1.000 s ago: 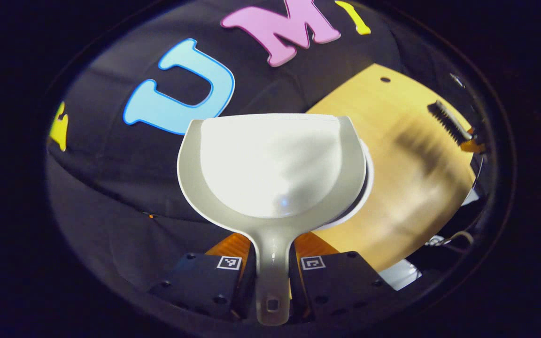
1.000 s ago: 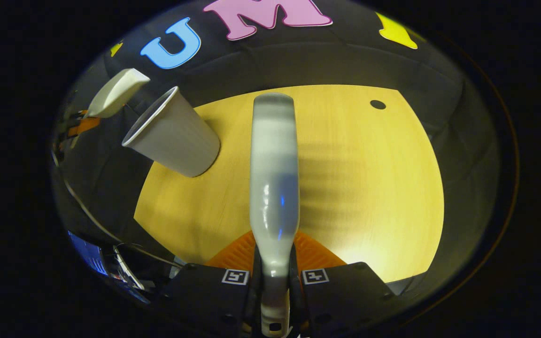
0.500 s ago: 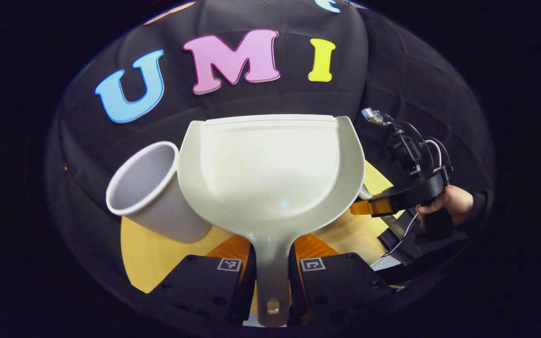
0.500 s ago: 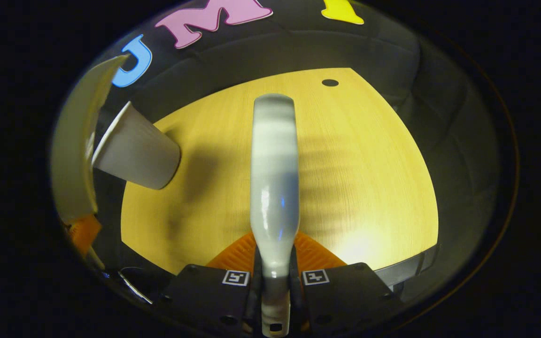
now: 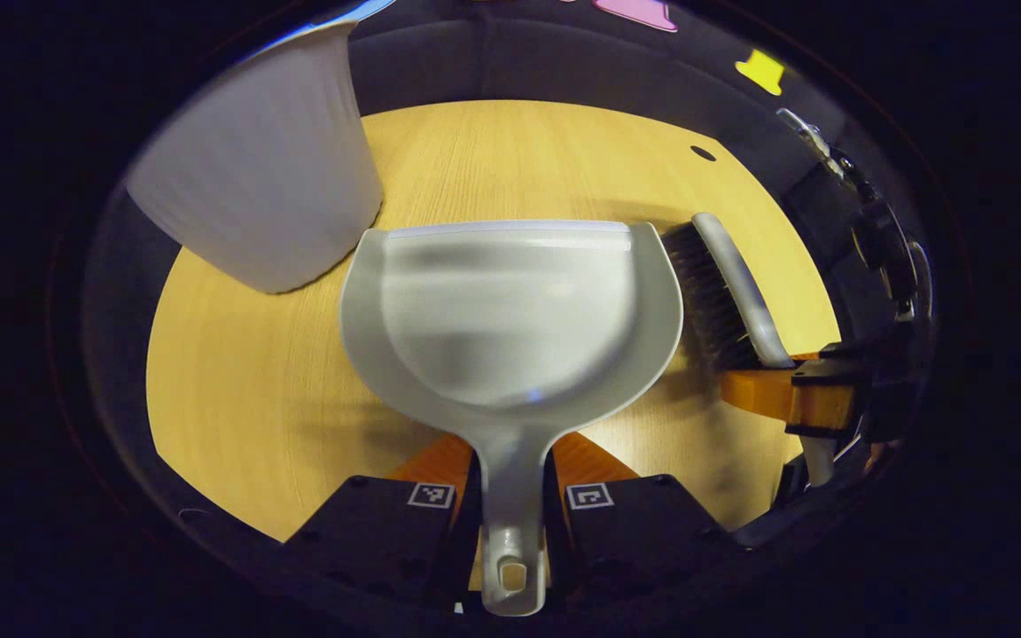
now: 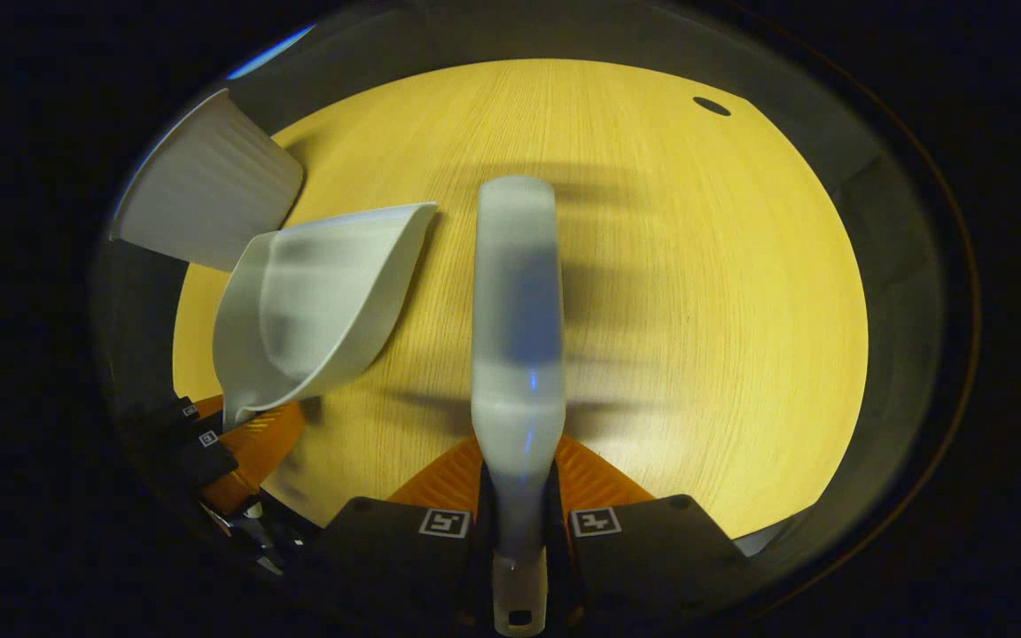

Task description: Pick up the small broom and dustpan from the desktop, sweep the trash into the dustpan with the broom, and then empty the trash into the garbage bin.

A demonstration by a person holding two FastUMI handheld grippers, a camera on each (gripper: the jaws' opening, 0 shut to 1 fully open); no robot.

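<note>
Left gripper view, left to right, all placed off the dustpan: white garbage bin sits up-left of the pan on the wood desktop, its wall just beside the pan's left front corner; can't tell if they touch. Dustpan is dead centre, scoop looks empty, handle runs down between the left gripper fingers, which are closed tight on it from both sides. Right of the pan: broom, dark bristles just beside the pan's right rim, grey back facing out. Broom handle goes into the right gripper at the far right edge.

Right gripper view: bin up-left of the dustpan, pan seen side-on, held low over the desktop. Right of the pan, broom centre frame, blurred, handle clamped between both right gripper fingers. Small dark hole in the desktop far up-right of the pan.
</note>
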